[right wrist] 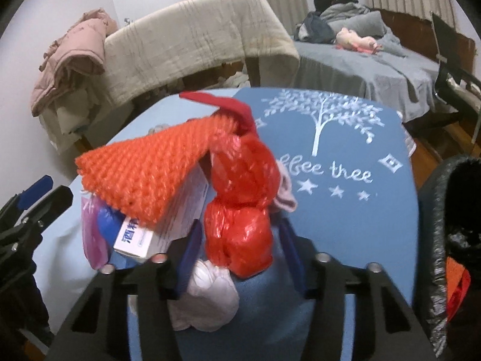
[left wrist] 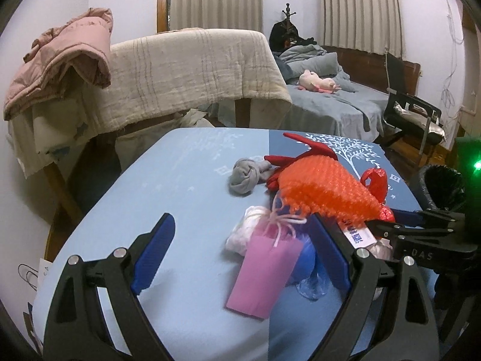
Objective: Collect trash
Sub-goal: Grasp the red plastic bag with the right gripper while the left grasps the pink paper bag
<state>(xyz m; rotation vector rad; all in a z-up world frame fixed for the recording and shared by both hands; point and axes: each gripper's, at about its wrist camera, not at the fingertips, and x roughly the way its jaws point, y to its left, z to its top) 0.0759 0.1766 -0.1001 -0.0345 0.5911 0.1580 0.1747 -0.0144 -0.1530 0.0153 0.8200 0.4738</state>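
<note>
Crinkled red plastic bag (right wrist: 240, 210), claw-gripped (right wrist: 237, 240)

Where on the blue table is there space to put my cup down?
The light-blue table is bare left of the grey sock ball, out to the table edge. The dark-blue end around the white tree print is bare too. It's crowded around the orange net and pink bag.

The room is lit evenly by soft indoor light, rather dim, with a cool tint. Only faint shadows are cast on the blue tablecloth (left wrist: 186, 198). Straight lines are bent strongly toward the edges, and black corners are seen. The right wrist view is slightly blurred. A green glare (left wrist: 476, 165) is seen at the left view's right edge.
</note>
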